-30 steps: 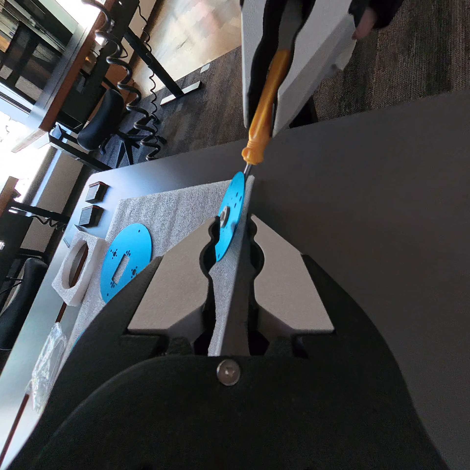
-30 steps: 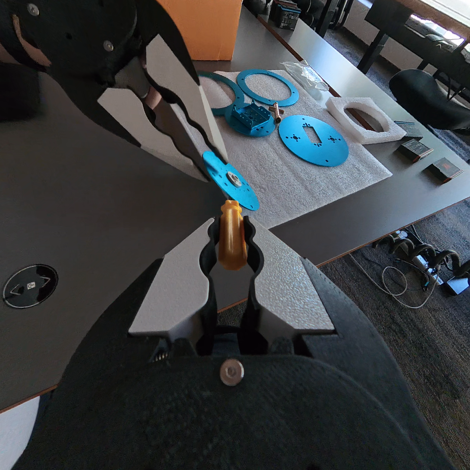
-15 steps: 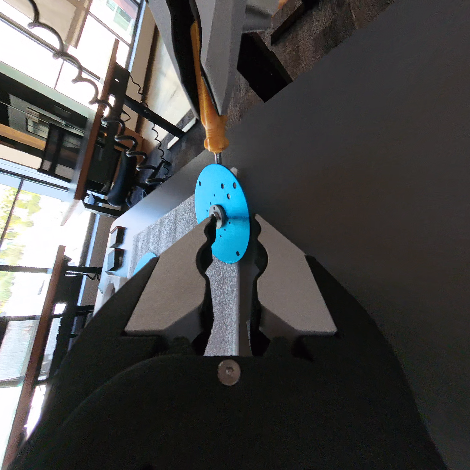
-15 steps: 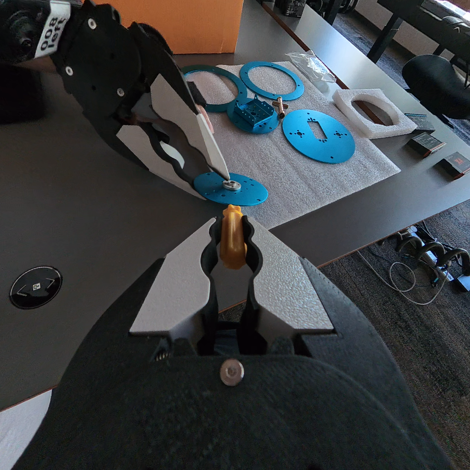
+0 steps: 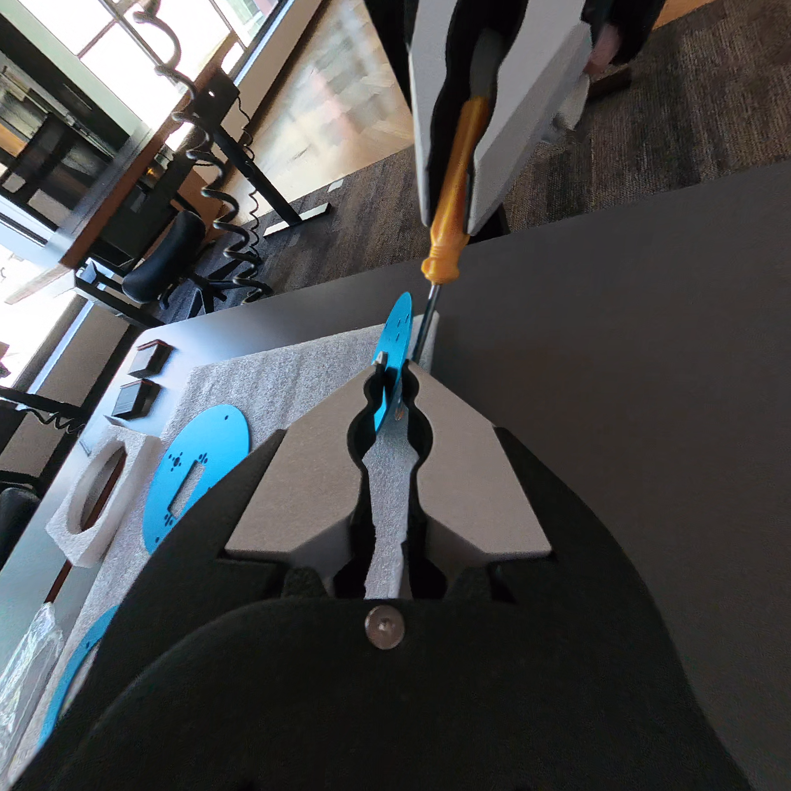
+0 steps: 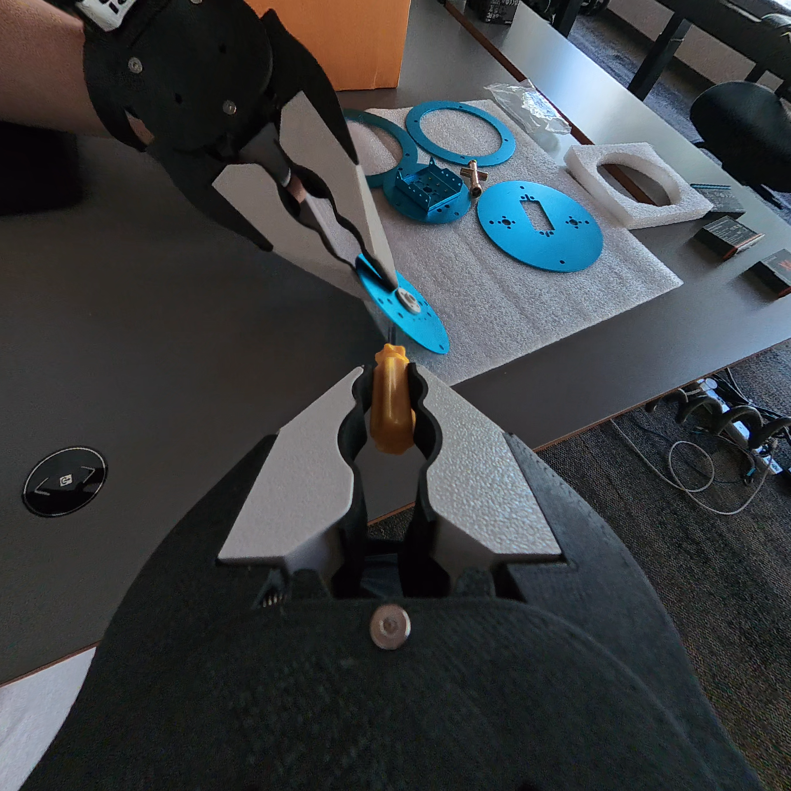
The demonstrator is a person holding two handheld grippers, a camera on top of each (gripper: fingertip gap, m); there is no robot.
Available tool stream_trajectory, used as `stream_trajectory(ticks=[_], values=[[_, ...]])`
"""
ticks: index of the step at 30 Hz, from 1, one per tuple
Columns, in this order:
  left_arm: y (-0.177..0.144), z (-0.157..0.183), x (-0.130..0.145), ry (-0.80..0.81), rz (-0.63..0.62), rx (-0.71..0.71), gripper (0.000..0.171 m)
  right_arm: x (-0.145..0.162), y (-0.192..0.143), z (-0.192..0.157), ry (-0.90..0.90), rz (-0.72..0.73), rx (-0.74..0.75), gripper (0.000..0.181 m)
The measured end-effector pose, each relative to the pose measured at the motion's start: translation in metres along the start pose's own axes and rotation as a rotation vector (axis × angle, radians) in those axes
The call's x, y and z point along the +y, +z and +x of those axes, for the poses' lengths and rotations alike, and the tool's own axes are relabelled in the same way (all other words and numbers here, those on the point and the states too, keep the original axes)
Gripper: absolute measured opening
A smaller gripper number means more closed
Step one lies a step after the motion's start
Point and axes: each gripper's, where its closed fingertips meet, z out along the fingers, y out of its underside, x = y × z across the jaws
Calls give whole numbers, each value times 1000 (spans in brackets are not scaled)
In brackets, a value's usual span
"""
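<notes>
dark grey desk [image 6: 150, 342] by an office floor of carpet, with a black office chair [image 6: 744, 128] beyond its far edge. white foam sheet [image 6: 535, 291] lies on the desk and carries most parts. orange cardboard box [image 6: 342, 38] stands at the back of the desk. left gripper [image 6: 376, 278] comes in from upper left in the right wrist view, fingers narrow and clamped on the rim of a small blue disc [image 6: 406, 316], which it holds tilted over the near corner of the foam sheet; disc has a silver hub [image 6: 406, 297] at its centre. in the left wrist view the same disc [image 5: 391, 355] shows almost edge-on between the fingertips. right gripper [image 6: 391, 385] has its fingers narrow around the orange handle of a screwdriver [image 6: 389, 411]; the thin metal shaft [image 5: 423, 325] reaches to the disc's back face, tip hidden, contact probably but can't confirm. large blue disc with rectangular cutout [image 6: 539, 224] lies flat on the foam, well apart from the held one. two blue rings [image 6: 460, 132] lie farther back, a blue bracket [image 6: 428, 188] sits on another blue plate, a small brass cross-shaped fitting [image 6: 473, 175] just beside it. white foam block with round hole [image 6: 633, 184], two small dark boxes [image 6: 727, 235], clear plastic bag [image 6: 526, 107] lie near the foam's edges.
</notes>
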Motion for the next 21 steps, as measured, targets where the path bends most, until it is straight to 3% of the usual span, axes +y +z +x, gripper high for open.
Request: stream_trajectory(ticks=[5,7,21], values=[[-2,-6,2,8,2,-26,3,0,0,0,-3,-1,-6,15],[-1,-3,4,16,-7,-18,21,0,0,0,-9,-4,-8,15],[4,16,6,11,-7,168,27,-1,0,1,-28,-20,-15,15]])
